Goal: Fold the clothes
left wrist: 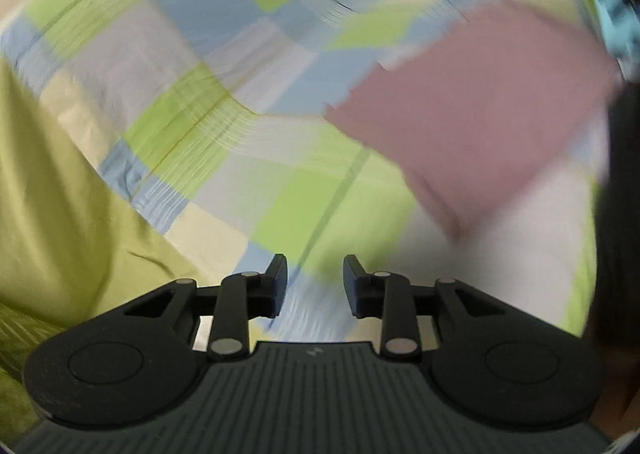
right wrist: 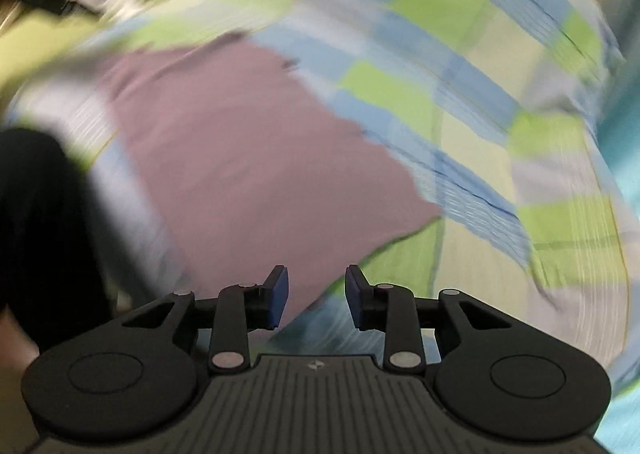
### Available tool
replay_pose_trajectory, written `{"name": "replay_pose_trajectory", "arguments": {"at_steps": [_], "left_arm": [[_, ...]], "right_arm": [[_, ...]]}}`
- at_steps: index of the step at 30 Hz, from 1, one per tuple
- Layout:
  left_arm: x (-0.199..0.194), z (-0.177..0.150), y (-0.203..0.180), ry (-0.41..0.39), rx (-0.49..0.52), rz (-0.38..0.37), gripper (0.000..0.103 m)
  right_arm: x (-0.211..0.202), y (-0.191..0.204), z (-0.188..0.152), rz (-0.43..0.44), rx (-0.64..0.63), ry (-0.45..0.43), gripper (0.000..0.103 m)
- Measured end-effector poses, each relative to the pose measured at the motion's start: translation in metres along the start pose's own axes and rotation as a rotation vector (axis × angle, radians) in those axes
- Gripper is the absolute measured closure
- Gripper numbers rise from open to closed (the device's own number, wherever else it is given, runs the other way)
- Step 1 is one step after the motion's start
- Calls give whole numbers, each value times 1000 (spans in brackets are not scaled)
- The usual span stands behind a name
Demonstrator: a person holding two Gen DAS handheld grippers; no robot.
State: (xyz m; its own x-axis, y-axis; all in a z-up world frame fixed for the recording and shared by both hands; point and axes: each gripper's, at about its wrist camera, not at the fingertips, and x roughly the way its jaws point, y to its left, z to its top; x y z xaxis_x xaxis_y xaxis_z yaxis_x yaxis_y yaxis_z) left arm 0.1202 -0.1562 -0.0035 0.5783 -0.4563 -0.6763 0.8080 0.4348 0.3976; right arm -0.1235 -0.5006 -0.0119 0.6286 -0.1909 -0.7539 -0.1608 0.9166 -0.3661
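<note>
A mauve garment [left wrist: 472, 109] lies flat in a folded rectangle on a checked bedsheet [left wrist: 192, 53]; the left wrist view has it ahead and to the right. My left gripper [left wrist: 315, 286] is open over the sheet, left of the garment, with nothing between its fingers. In the right wrist view the same mauve garment [right wrist: 248, 157] fills the middle, on the checked bedsheet [right wrist: 500, 101]. My right gripper [right wrist: 316, 294] is open just above the garment's near corner, holding nothing. Both views are blurred by motion.
A plain green cloth [left wrist: 52, 189] lies at the left of the left wrist view. A dark shape [right wrist: 40, 221], perhaps a person's clothing, sits at the left of the right wrist view and another dark shape [left wrist: 620, 213] at the other view's right edge. Turquoise fabric [right wrist: 624, 157] borders the sheet.
</note>
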Motion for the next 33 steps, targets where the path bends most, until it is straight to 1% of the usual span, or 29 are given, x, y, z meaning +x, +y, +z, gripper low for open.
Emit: {"name": "replay_pose_trajectory", "arguments": {"at_steps": [2,4,5,6,8,10,11,12,15,16,17,19,20,23,24,25,26,27,28,29,30,32,33], "left_arm": [[20,20,17,-26,-101,-65,74],[38,41,21,-48,-169,-113,72],[52,51,22,-51,-202,-138,72],[66,60,23,-53,-236,-164,72],[94,76,26,-51,-292,-210,72],[118,88,28,-45,-321,-230,73],[130,92,30,-32,-331,-241,73],[142,96,31,-18,-339,-251,73],[170,99,33,51,-360,-305,73],[174,98,32,55,-356,-310,73],[174,97,31,42,-354,-313,73],[174,95,33,33,-370,-320,75],[174,93,35,27,-386,-327,76],[176,91,36,7,-395,-329,85],[177,91,36,1,-396,-333,91],[178,91,35,-3,-395,-334,95],[178,92,33,-7,-389,-334,97],[178,94,31,-8,-378,-332,100],[177,95,29,-11,-361,-323,101],[176,97,26,-13,-345,-314,102],[175,98,24,-16,-329,-305,102],[169,99,22,-39,-300,-283,103],[166,99,21,-55,-284,-268,103]], "right_arm": [[10,-17,5,4,85,-19,68],[20,-34,11,8,170,-38,66],[25,-42,14,10,213,-48,65],[30,-51,16,12,256,-58,62],[40,-68,22,15,341,-77,60],[49,-85,27,20,424,-96,59],[54,-88,25,25,445,-100,58],[60,-93,23,27,467,-101,56],[75,-109,13,45,530,-103,54],[81,-112,9,56,549,-104,54],[85,-115,6,70,566,-104,54],[93,-123,0,93,603,-104,49],[97,-125,-3,106,626,-105,49],[109,-136,-12,138,715,-109,49],[112,-139,-15,153,748,-112,49],[115,-142,-19,176,788,-119,51],[116,-144,-21,196,821,-132,52],[118,-145,-22,209,832,-138,61],[119,-147,-23,220,842,-142,83],[121,-147,-22,213,838,-130,97],[121,-147,-21,195,828,-128,101],[114,-145,-18,164,811,-150,102],[107,-144,-15,142,786,-176,102]]}}
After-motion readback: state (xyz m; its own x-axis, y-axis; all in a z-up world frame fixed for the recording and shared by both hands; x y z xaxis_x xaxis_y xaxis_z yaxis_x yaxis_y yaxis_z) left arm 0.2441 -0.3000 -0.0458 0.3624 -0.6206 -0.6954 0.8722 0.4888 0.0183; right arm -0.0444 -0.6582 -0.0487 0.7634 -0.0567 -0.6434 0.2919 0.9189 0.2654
